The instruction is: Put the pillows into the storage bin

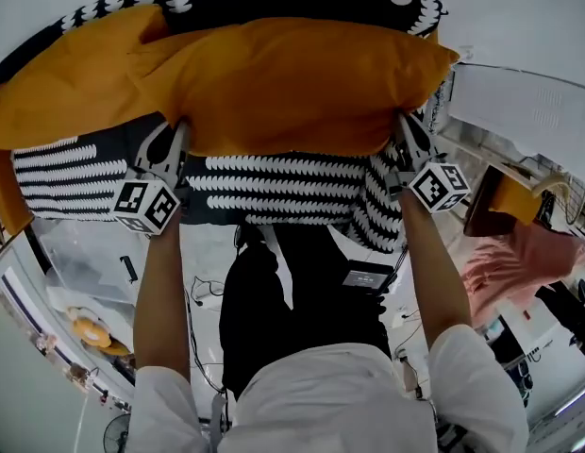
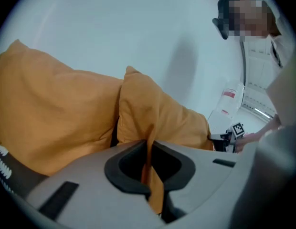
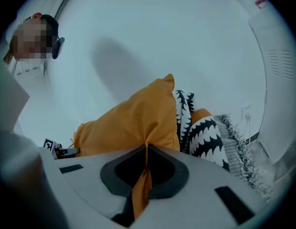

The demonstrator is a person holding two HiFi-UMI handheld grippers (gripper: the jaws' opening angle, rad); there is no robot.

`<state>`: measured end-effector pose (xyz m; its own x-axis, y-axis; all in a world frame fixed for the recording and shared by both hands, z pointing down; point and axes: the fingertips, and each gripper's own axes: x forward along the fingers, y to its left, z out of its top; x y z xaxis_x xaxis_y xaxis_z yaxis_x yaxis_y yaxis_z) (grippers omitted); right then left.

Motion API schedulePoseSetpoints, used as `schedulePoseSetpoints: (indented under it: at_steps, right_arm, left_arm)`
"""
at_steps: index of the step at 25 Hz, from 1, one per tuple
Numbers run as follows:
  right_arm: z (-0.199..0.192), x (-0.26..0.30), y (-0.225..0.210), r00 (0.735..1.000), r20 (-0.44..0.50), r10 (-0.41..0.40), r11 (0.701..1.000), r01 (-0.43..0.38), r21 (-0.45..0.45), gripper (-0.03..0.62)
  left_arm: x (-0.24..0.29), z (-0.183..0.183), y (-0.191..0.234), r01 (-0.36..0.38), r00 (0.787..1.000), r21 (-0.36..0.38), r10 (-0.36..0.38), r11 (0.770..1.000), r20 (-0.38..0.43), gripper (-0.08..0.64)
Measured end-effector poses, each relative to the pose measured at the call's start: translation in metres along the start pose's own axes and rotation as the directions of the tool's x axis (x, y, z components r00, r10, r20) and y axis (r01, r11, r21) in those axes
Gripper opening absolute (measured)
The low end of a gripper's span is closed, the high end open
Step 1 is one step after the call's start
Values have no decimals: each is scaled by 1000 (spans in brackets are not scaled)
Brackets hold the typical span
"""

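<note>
— What is the left gripper [image 1: 181, 130] doing?

— Its jaws are closed on a fold of orange fabric. In the left gripper view [image 2: 149, 152] the cloth runs as a thin pinched strip straight down between the two pads. That fabric belongs to the orange pillow [image 1: 292, 83], gripped at its near left corner.

— And the right gripper [image 1: 404, 123]?

— The same on the other side. The right gripper view [image 3: 146, 152] shows the jaws together with a twist of the orange cover squeezed between them, at the pillow's near right corner. The marker cubes of both grippers face the head camera, and the person's arms in white sleeves [image 1: 472, 366] reach out to them.

— So where does the pillow sit?

— It stretches between the two grippers, plump and lying crosswise. Its near edge overlaps the black-and-white pillows [image 1: 274, 182], whose toothed pattern shows below it and to its right. In the right gripper view the same pattern [image 3: 210, 135] stands just beside the orange pillow [image 3: 133, 118].

— Is there another one?

— Yes, a second orange pillow [image 1: 66, 83] lies to the left, touching the held one. The left gripper view shows it [image 2: 47, 109] pressed side by side against the gripped pillow [image 2: 157, 113].

— What is farther out?

— A white wall [image 2: 114, 27] fills the background of both gripper views. A pink cloth [image 1: 528, 253] lies off to the right in the head view.
</note>
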<state>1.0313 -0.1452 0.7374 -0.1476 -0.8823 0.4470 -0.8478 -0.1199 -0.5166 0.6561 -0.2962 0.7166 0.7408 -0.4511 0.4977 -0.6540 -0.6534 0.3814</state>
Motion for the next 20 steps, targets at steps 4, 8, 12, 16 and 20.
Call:
schedulePoseSetpoints:
  at_steps: [4,8,12,16,20]
  right_arm:
    - [17,-32,35,999,25,42,999,-41,-33,32]
    - [39,-46,98,993,11,121,990,-119,-81,32]
    - [44,-59,182,976,-9,215,969,-215,-119,32]
    - [41,-82,279,949,-44,312,934,-315,-167,32]
    - [34,-82,385,886,-66,459,858,-462,-224,32]
  left_arm:
    - [-50,7,-19,-22,998,-6,23,1000,54,28]
    - [-118,14,-19,-92,988,-46,97,995,122,26]
    - [-209,17,-7,-156,969,-77,168,985,179,25]
    - [-318,18,0,-225,939,-107,245,968,240,23]
    - [-444,23,4,-349,863,-126,371,929,343,23]
